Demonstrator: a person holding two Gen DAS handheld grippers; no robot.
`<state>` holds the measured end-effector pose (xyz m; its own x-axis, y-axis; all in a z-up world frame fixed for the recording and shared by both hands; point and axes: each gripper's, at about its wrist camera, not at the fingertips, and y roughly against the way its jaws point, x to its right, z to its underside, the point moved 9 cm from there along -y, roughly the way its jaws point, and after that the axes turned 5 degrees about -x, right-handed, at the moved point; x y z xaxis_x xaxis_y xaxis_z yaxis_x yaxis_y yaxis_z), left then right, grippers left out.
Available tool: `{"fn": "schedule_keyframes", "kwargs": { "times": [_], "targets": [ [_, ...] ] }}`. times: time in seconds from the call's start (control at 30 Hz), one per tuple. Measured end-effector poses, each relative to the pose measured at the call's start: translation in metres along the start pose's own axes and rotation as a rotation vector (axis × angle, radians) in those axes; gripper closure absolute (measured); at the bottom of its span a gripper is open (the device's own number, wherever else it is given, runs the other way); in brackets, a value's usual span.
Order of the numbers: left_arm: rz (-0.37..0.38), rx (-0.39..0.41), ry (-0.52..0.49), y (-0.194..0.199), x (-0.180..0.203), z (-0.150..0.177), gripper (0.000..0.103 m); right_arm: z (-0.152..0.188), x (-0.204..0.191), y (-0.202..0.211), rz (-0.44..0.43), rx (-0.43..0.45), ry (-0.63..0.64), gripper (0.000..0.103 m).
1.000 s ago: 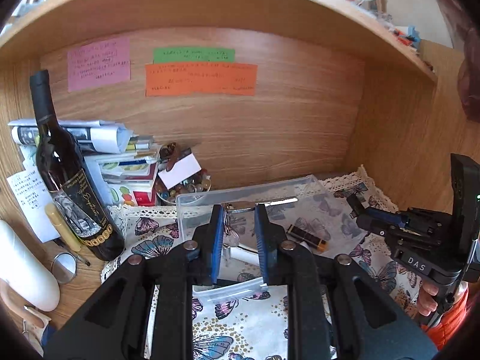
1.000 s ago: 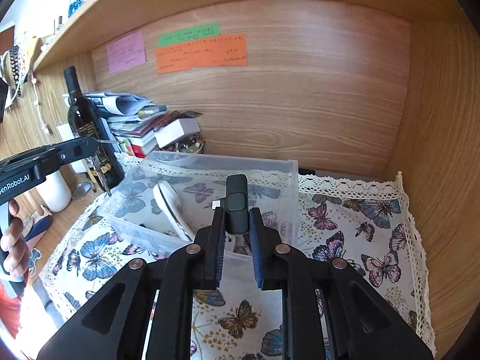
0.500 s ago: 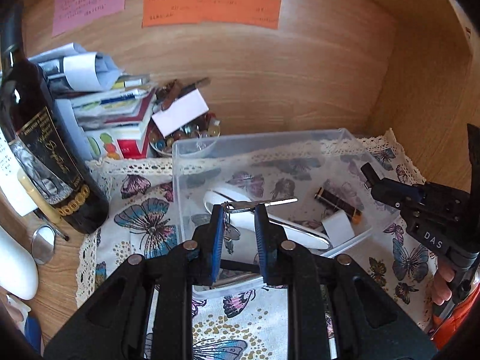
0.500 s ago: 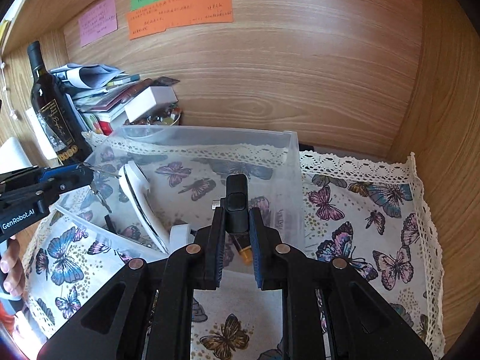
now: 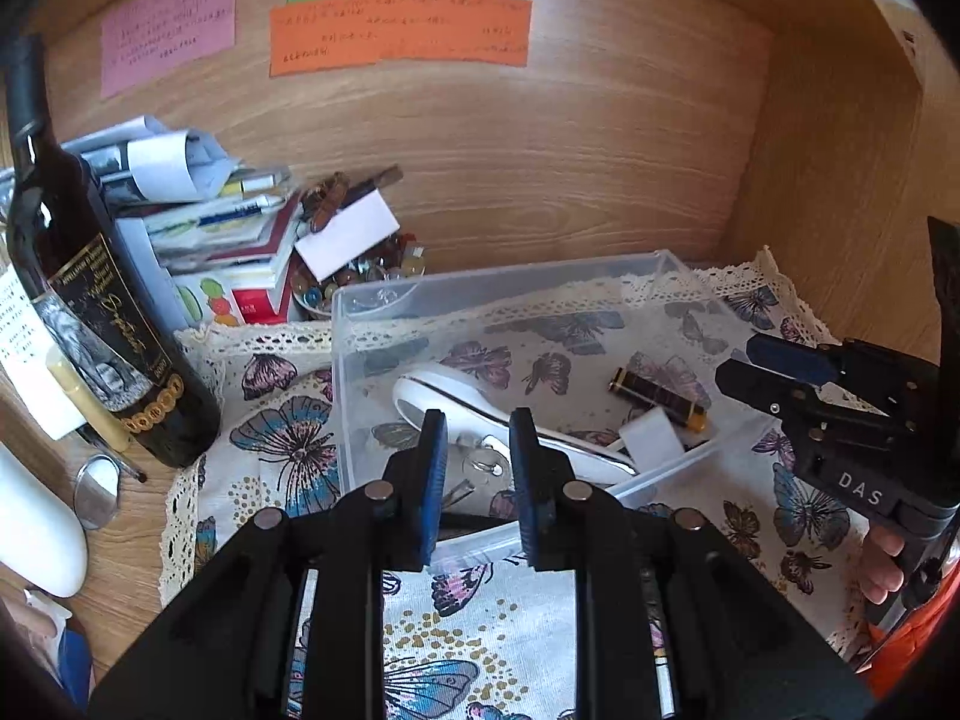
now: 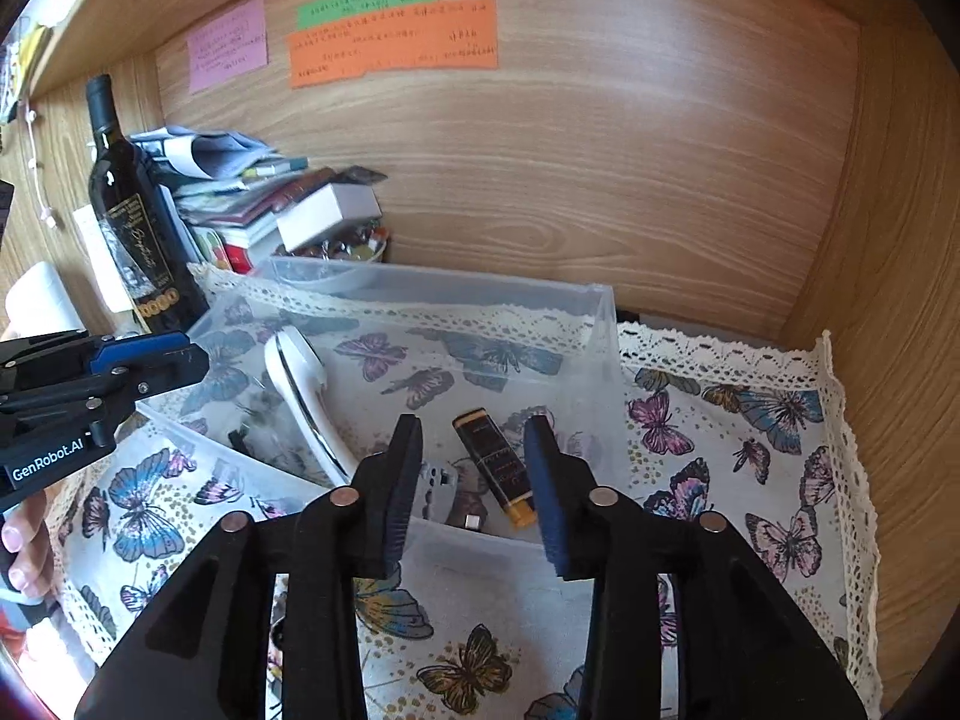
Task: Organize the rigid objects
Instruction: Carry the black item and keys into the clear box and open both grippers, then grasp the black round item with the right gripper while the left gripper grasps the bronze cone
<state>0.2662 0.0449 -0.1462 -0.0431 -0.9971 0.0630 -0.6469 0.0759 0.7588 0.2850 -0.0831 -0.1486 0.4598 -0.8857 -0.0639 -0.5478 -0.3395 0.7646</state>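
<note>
Right gripper (image 6: pixel 473 423) is hovering over the near wall of the clear plastic bin (image 6: pixel 600 324), its jaws having just been opening and now standing partly apart with nothing pressed between them. A dark stick with an orange end (image 6: pixel 492 465) is lying flat on the bin floor below the gap, clear of both pads. Left gripper (image 5: pixel 478 420) is keeping its jaws nearly closed on a key ring (image 5: pixel 483 468), which is hanging inside the bin at its near left side. One white curved item with a chrome stripe (image 5: pixel 474 408) is resting in the bin beside the keys. The left wrist view alone is showing a white paper tag (image 5: pixel 651 438) in the bin, a small round mirror (image 5: pixel 96 489) on the wood and the right gripper's "DAS" lettering. The right wrist view alone is showing the "GenRobot.AI" lettering on the left gripper and the bare right part of the butterfly cloth (image 6: pixel 750 420). Counted: one bin, one wine bottle (image 5: pixel 90 312), and three paper notes on the back panel (image 5: pixel 399 33), pink, green and orange.
</note>
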Motion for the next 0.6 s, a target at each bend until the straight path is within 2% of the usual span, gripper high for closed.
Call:
{"fn": "schedule_keyframes", "kwargs": {
  "times": [0.07,0.13,0.17,0.23,0.3,0.47,0.6],
  "targets": [
    [0.012,0.009,0.005,0.007,0.002,-0.003,0.075,-0.001,0.000,0.012,0.004,0.025,0.004,0.064],
    [0.022,0.026,0.017,0.016,0.003,-0.004,0.058,-0.002,0.000,0.023,0.007,0.048,0.007,0.058],
    [0.022,0.035,0.019,0.021,0.004,-0.004,0.054,-0.002,-0.001,0.028,0.006,0.060,0.008,0.055],
    [0.019,0.054,0.017,0.030,0.006,-0.004,0.042,0.000,0.000,0.040,0.010,0.083,0.012,0.053],
    [0.020,0.064,0.011,0.037,0.010,-0.002,0.035,0.002,0.000,0.049,0.018,0.099,0.016,0.053],
    [0.038,0.067,-0.030,0.050,0.026,0.011,0.026,0.016,0.001,0.063,0.013,0.105,0.015,0.051],
    [0.043,0.054,-0.053,0.053,0.034,0.028,0.021,0.035,-0.005,0.062,-0.016,0.069,0.010,0.051]
  ]
}}
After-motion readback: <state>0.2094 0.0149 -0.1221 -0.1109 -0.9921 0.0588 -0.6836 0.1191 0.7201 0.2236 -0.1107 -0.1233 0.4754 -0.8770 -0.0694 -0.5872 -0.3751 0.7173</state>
